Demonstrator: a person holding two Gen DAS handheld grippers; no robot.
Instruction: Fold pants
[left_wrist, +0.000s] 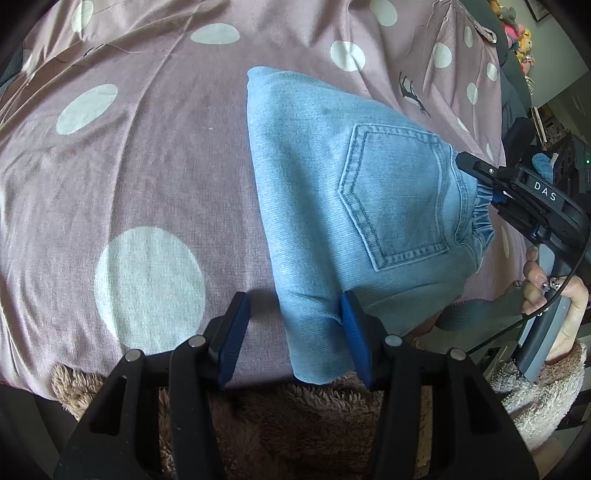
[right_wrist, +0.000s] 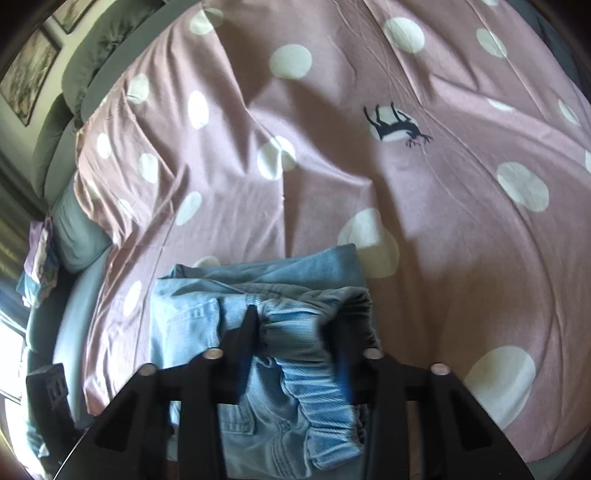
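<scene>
Left wrist view, left to right: pink bedspread (left_wrist: 147, 147) with white dots, one pair of light-blue jeans (left_wrist: 332, 184) folded into a compact bundle lying on it, right of center. One back pocket (left_wrist: 395, 199) faces up. Left gripper (left_wrist: 291, 332) at bottom center, jaws spread wide, gripping nothing. Its left blue pad (left_wrist: 231, 339) sits over bare bedspread, apart from the denim. Its right blue pad (left_wrist: 354, 332) touches the top of the jeans' near corner, so the bundle's near edge lies partly between the jaws but is not pinched. A brown fuzzy blanket (left_wrist: 277, 417) shows under the gripper at the bed's edge. Far right: right gripper (left_wrist: 476, 173) reaches in to the elastic waistband (left_wrist: 480, 218), fingertips at the gathered fabric. Person's right hand (left_wrist: 554, 295) holds its handle; painted nails visible. Stuffed toys (left_wrist: 517, 33) at upper right, count unclear.

Right wrist view, left to right: two framed pictures (right_wrist: 33, 70) on the wall, green headboard (right_wrist: 92, 55), grey-blue pillow (right_wrist: 77, 229), then dotted bedspread (right_wrist: 461, 229) with one black deer print (right_wrist: 395, 125). Jeans (right_wrist: 258, 295) fill bottom center. Right gripper (right_wrist: 295, 332) jaws stand parted, gathered waistband (right_wrist: 295, 321) bunched between them; frame is blurred, can't tell whether they clamp it or just straddle it.

Count: one jeans, two grippers, one hand seen.
</scene>
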